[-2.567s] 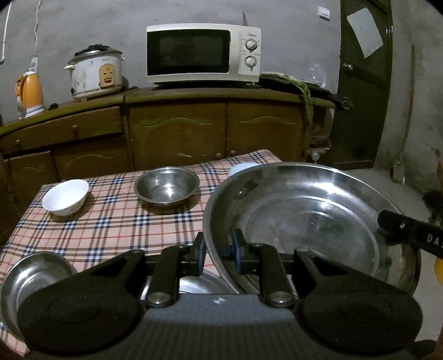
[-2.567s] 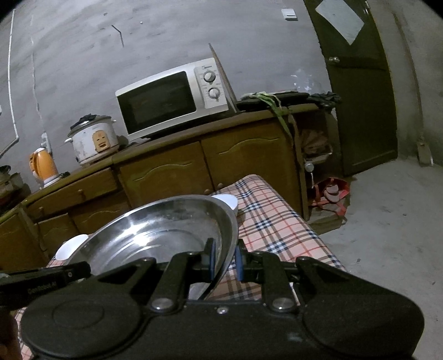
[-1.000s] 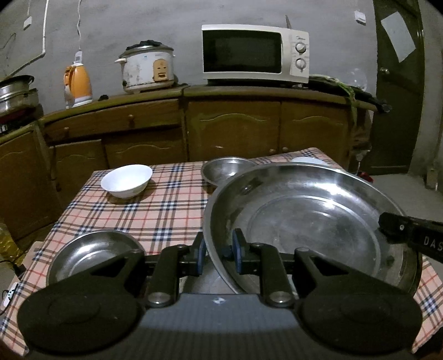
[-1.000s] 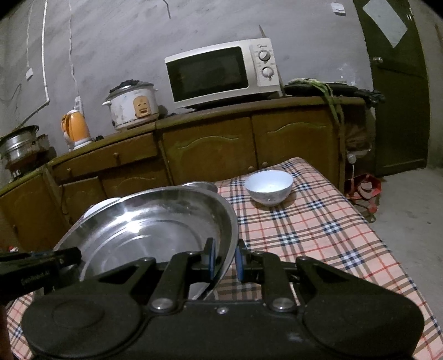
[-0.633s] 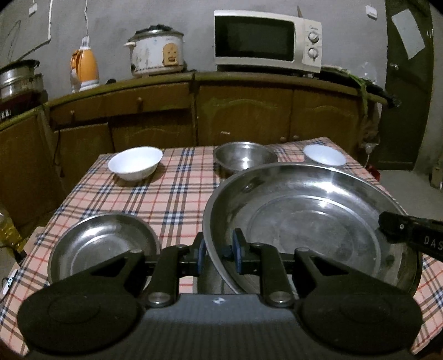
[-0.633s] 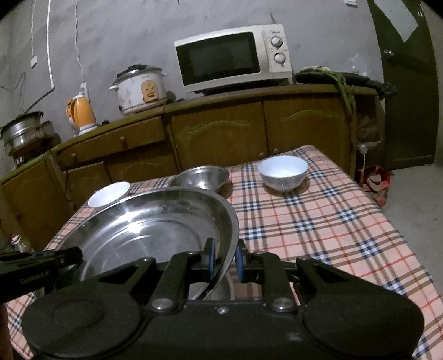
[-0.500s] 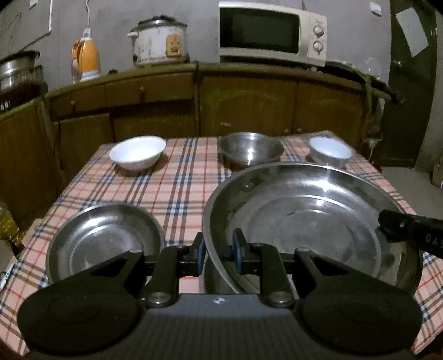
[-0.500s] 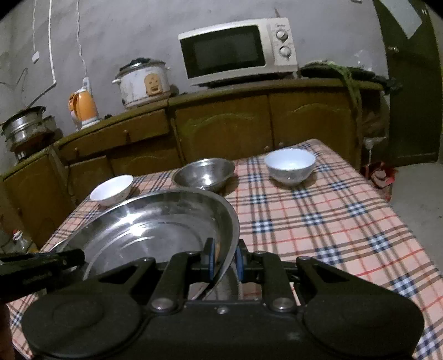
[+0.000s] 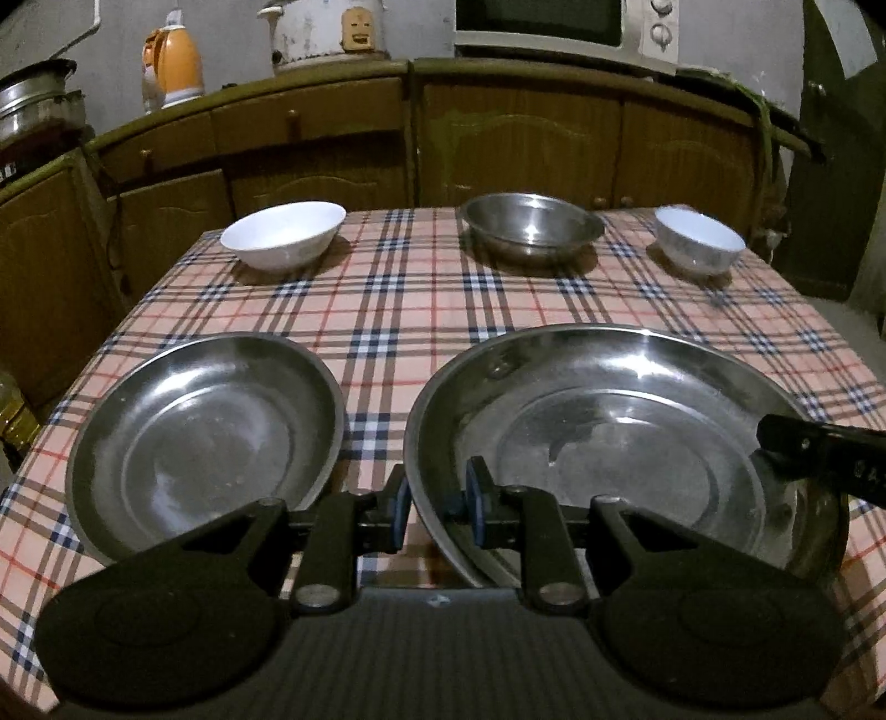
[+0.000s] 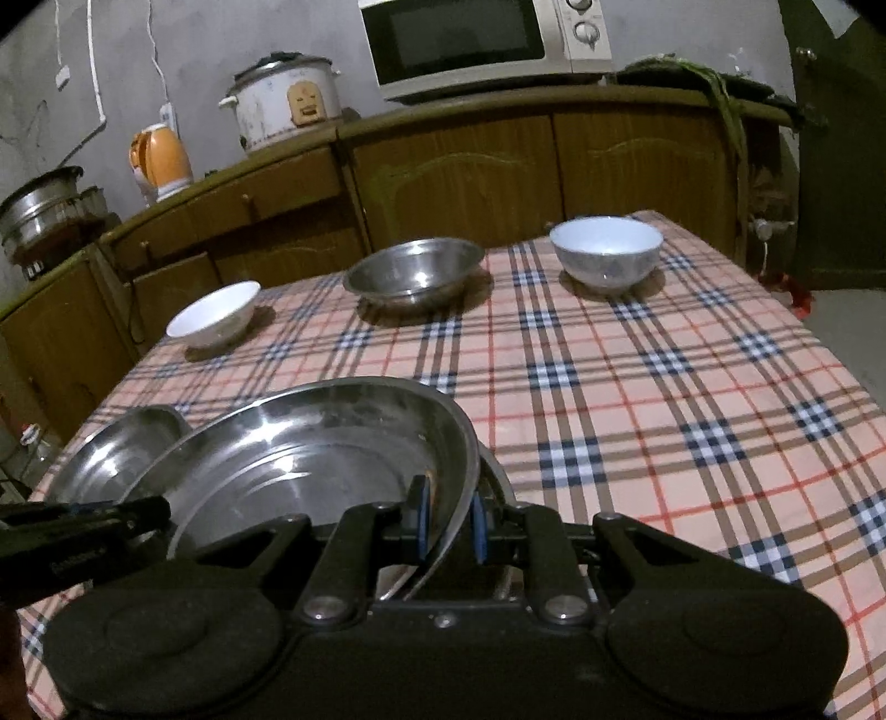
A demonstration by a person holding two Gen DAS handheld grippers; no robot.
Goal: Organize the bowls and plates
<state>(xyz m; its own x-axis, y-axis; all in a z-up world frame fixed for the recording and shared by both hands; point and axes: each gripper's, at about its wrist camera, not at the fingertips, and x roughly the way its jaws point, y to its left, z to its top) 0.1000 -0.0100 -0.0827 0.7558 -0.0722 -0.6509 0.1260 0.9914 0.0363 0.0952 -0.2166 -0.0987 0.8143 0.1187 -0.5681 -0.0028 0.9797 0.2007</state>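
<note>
Both grippers hold one large steel plate point(image 9: 620, 443) by opposite rims, low over the checked table point(image 9: 421, 310). My left gripper point(image 9: 434, 507) is shut on its left rim; my right gripper point(image 10: 448, 523) is shut on its right rim point(image 10: 332, 448). A second steel plate point(image 9: 205, 437) lies on the table to the left, also in the right wrist view point(image 10: 111, 454). At the far side stand a white bowl point(image 9: 282, 235), a steel bowl point(image 9: 531, 224) and a white-blue bowl point(image 9: 699, 246). Another steel rim shows just under the held plate in the right wrist view.
Wooden cabinets point(image 9: 498, 127) run behind the table with a rice cooker point(image 10: 285, 99), an orange kettle point(image 10: 160, 158) and a microwave point(image 10: 482, 39). A dark door point(image 9: 830, 166) is at the right. The table's right edge point(image 10: 819, 343) drops to the floor.
Both grippers have carried the large plate forward and down over the table's near side, beside the second steel plate. The grip on both rims is unchanged.
</note>
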